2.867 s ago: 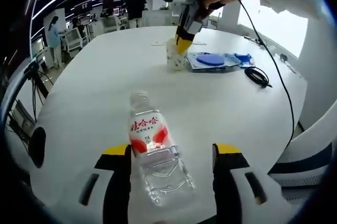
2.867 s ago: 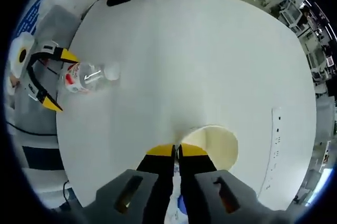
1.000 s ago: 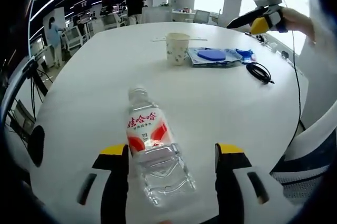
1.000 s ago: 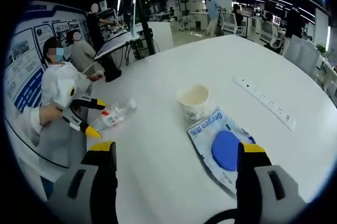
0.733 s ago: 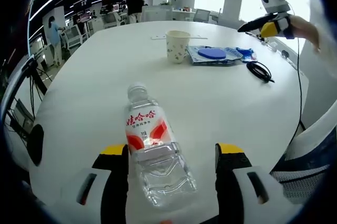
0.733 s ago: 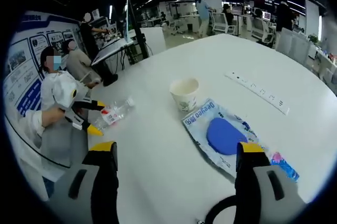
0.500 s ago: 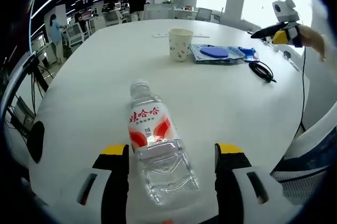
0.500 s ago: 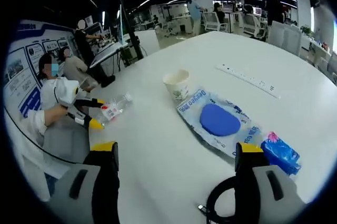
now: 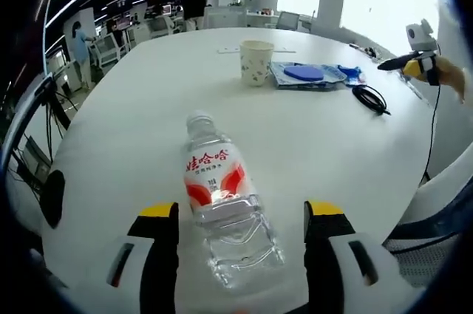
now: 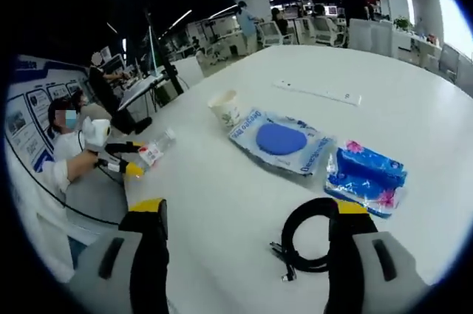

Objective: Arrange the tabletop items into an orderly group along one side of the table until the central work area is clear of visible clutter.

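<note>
Pulled well back from the patterned paper cup (image 10: 225, 109) over the last seconds: right tongs (image 10: 244, 214), spread and empty, now framed the coiled black cable (image 10: 310, 236) at lower centre. Beside the cup, upper centre: clear pouch with blue disc (image 10: 279, 139); blue floral packet (image 10: 367, 173) at right. Left tongs (image 9: 240, 214) stayed spread around the lying clear plastic water bottle with red label (image 9: 222, 203), lower centre on the white desk (image 9: 148, 100), probably not clamping it. Cup apparently placed; cable likely next.

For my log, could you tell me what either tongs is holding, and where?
Nothing: the bottle lies between the open left tongs; the right tongs are open.
</note>
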Demonstrator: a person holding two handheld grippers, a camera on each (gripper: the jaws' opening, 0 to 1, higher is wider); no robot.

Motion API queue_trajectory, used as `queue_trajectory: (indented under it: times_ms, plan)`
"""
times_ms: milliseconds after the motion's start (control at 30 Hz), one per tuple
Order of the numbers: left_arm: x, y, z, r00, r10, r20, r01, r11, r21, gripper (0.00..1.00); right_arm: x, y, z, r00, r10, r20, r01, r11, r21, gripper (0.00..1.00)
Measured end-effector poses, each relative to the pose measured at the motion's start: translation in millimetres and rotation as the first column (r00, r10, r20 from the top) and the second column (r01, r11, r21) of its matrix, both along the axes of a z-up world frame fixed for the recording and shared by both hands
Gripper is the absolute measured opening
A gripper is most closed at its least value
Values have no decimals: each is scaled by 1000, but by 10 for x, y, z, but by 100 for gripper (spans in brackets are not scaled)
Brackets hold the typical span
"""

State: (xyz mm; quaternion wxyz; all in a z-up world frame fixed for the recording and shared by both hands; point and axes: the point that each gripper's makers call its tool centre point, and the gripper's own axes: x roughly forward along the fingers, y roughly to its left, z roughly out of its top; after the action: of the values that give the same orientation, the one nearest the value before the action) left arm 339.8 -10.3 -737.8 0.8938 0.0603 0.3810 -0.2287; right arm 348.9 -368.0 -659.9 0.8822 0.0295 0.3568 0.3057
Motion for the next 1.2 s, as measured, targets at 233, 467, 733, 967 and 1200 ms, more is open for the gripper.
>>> queue_trajectory:
  times_ms: [233,467,733,967,1200]
  plan:
    - [-11,-65,25,1000,-14,8,14,1000,-16,69,-203,-261,-56,996,-85,-7,85,996,33,90]
    - [4,-82,70,999,-15,31,16,1000,-25,74,-442,-513,-161,983,-180,-17,181,982,53,90]
    - [19,-68,139,998,60,5,-58,986,-157,75,-721,-713,-308,965,-259,-41,261,963,73,90]
    - [-29,-141,143,998,52,-21,-55,977,-205,76,-838,-758,-328,940,-335,-66,341,932,125,89]
    - [-8,-153,208,998,53,-17,-56,973,-223,76,-844,-865,-269,906,-417,-67,422,889,177,88]
